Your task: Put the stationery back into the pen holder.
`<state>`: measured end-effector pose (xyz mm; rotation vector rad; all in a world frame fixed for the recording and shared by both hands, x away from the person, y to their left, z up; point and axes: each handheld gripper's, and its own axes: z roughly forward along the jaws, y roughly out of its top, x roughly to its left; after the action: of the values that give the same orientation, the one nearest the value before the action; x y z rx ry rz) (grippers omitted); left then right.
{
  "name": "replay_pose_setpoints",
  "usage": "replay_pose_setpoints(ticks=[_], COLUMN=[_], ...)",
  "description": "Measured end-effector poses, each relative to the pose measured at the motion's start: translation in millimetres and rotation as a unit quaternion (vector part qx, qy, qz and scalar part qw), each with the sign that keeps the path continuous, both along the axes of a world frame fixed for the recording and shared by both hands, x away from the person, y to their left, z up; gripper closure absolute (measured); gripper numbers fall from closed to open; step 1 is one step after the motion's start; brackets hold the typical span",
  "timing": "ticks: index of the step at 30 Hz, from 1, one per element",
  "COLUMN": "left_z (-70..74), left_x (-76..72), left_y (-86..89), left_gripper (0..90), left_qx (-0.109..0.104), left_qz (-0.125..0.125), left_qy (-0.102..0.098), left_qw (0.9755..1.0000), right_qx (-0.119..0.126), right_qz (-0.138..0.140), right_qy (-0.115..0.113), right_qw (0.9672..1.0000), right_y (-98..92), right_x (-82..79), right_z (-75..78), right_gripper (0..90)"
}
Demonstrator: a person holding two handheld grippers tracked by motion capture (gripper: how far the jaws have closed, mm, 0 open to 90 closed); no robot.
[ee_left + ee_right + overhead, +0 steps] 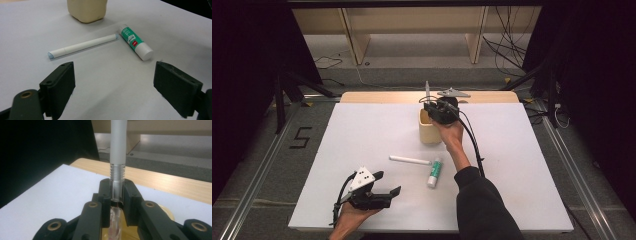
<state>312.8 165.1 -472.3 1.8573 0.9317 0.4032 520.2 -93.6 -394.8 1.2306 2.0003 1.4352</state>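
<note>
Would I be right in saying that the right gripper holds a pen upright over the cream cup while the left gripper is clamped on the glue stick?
Not quite: the left gripper is open and holds nothing, as the left gripper view shows; the glue stick lies on the table ahead of it. The right gripper does hold the pen upright over the cream cup.

Cream cup (430, 131), white marker (83, 45), green-and-white glue stick (135, 41), black jaws

Near the bench (362, 130) middle: cup (429, 132), behind marker (410, 160) and glue stick (435, 172). Marker left of glue stick, ends nearly touching. Pen (117, 157) upright above cup, in right gripper (436, 107). Left gripper (384, 186) at front-left edge.
</note>
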Motion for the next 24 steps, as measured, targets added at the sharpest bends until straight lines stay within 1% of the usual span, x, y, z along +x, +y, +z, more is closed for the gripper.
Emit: replay_pose_setpoints(ticks=[2,8,12,17,24], left_z=[0.3,-0.5,-0.4,-0.4,-0.7], left_x=[-0.4,-0.5,-0.5,-0.6,-0.5], left_y=[-0.2,-1.9,-2.2,-2.7,-3.0], left_gripper=[17.3,17.3,17.2,16.9,16.9], left_qx=[-0.004,-0.002,-0.002,0.005,0.007], left_qz=[0.002,0.001,0.001,-0.003,-0.002], left_qy=[-0.002,-0.001,-0.001,-0.003,-0.003], left_qw=[1.0000,1.0000,1.0000,1.0000,1.0000], right_qx=[-0.003,-0.011,-0.011,-0.016,-0.029], right_qz=[0.001,0.000,-0.005,-0.007,-0.007], right_qy=[0.003,0.005,0.008,0.010,0.014], right_qw=[1.0000,0.9999,0.9999,0.9998,0.9995], right_y=[2.4,6.1,7.0,9.2,11.1], right_x=[0.5,0.9,1.6,2.2,2.4], right_z=[-2.6,-6.4,-8.4,-11.2,-14.5], right_gripper=[79.0,79.0,78.9,79.0,78.9])
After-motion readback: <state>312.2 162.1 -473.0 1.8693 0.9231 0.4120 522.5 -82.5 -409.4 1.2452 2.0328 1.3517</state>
